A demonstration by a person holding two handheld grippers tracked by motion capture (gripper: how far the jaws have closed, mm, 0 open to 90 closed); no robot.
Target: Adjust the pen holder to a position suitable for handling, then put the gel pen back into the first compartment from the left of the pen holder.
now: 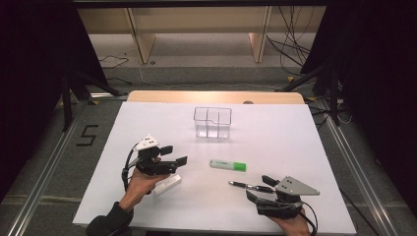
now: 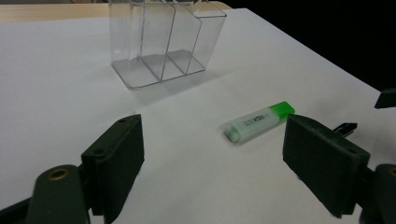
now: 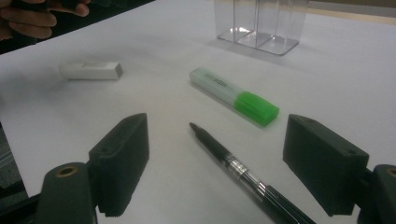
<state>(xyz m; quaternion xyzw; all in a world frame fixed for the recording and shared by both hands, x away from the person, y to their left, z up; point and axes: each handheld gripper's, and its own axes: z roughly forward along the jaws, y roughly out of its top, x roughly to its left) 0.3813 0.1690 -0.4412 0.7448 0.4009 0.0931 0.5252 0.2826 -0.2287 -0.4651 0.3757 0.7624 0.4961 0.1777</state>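
Observation:
A clear plastic organiser (image 1: 212, 123) with several compartments stands empty at the back middle of the white table (image 1: 280, 132). In front of it lies a green-capped highlighter (image 1: 227, 165). A black pen (image 1: 244, 186) rests closer to me, and a small white block (image 1: 167, 185) lies at the left. My left gripper (image 1: 174, 154) hovers open above the white block, its jaws facing the highlighter (image 2: 259, 121) and the organiser (image 2: 163, 42). My right gripper (image 1: 259, 188) is open near the front edge, with the pen (image 3: 233, 163) lying on the table between its jaws, untouched.
The table's front edge runs just under both hands. Beyond the far edge are a wooden strip (image 1: 216, 96), shelf legs and loose cables on the floor. The hand on the left gripper (image 3: 32, 18) is visible behind the white block (image 3: 91, 71).

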